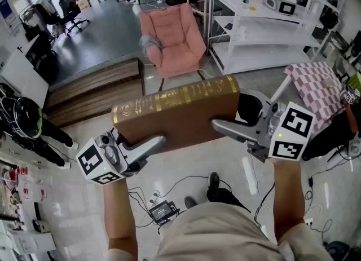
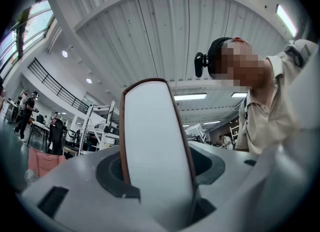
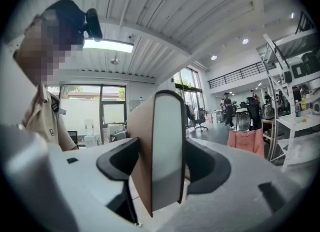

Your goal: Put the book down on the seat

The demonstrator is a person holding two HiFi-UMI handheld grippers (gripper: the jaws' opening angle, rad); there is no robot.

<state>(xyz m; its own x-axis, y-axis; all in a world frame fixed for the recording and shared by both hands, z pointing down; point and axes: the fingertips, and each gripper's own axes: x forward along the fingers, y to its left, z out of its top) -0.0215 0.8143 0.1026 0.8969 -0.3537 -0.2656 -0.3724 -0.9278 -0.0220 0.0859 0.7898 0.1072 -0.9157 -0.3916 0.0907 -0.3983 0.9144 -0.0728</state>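
Two grips on book [image 1: 177,113]: left gripper [image 1: 148,144] clamps left end, right gripper [image 1: 225,125] right end.

Matt-covered book [image 1: 180,116], gilt spine; cloth seat [image 1: 172,40].

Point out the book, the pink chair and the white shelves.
book [image 1: 180,122], head view, brown cover.
pink chair [image 1: 169,26], head view, backrest.
white shelves [image 1: 256,57], head view, lowest board.

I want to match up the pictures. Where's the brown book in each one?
Head view: book in the centre, lying flat.
Left gripper view: centre, page edge toward camera.
Right gripper view: centre, page edge toward camera.
Shared landmark: pink chair: top centre, lower left, right.
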